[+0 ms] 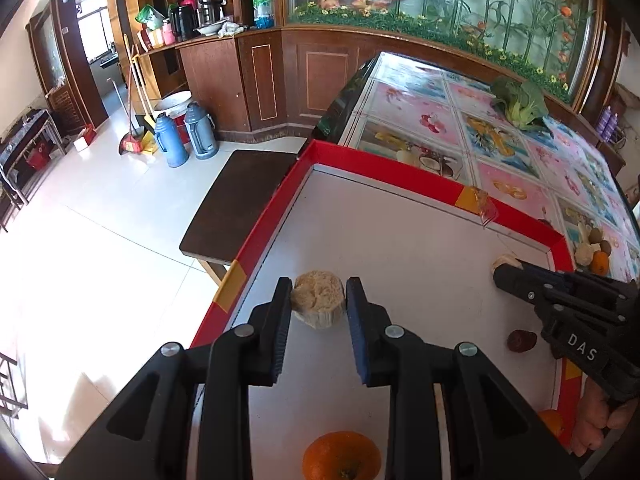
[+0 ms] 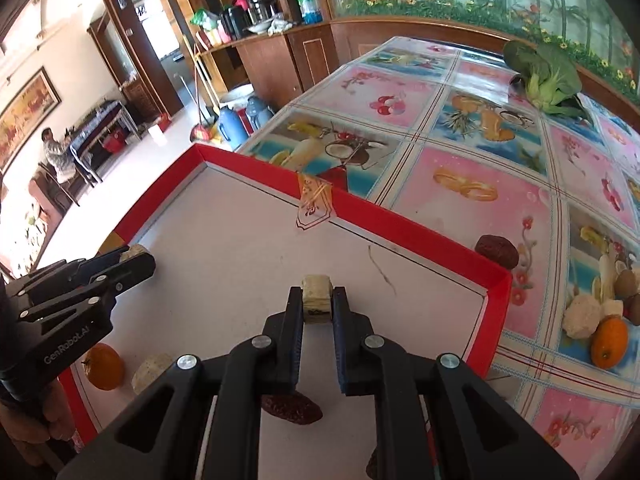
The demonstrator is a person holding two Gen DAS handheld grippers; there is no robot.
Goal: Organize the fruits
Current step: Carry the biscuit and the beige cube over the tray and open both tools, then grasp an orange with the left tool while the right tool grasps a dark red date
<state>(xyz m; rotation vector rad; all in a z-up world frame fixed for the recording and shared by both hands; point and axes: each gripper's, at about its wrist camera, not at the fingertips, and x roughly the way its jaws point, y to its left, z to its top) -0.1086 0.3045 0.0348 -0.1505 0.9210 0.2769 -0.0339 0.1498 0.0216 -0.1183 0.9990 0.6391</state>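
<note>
A red-rimmed tray (image 1: 400, 176) (image 2: 400, 216) with a white floor lies on the flowered table. My left gripper (image 1: 318, 304) (image 2: 136, 258) is shut on a large pale fruit chunk (image 1: 318, 300) over the tray's left side. My right gripper (image 2: 317, 308) (image 1: 508, 270) is shut on a small pale fruit chunk (image 2: 317, 298) near the tray's far right corner. In the tray lie an orange (image 1: 341, 456) (image 2: 105, 366), a pale chunk (image 2: 152, 366) and a red date (image 1: 522, 340) (image 2: 292, 408).
Outside the tray a second date (image 2: 496, 250) lies on the table. A pile with an orange (image 2: 610, 342), a pale chunk (image 2: 580, 316) and brown fruits sits at the right. A leafy green vegetable (image 2: 548, 76) lies at the back. A dark bench (image 1: 236, 204) stands left of the table.
</note>
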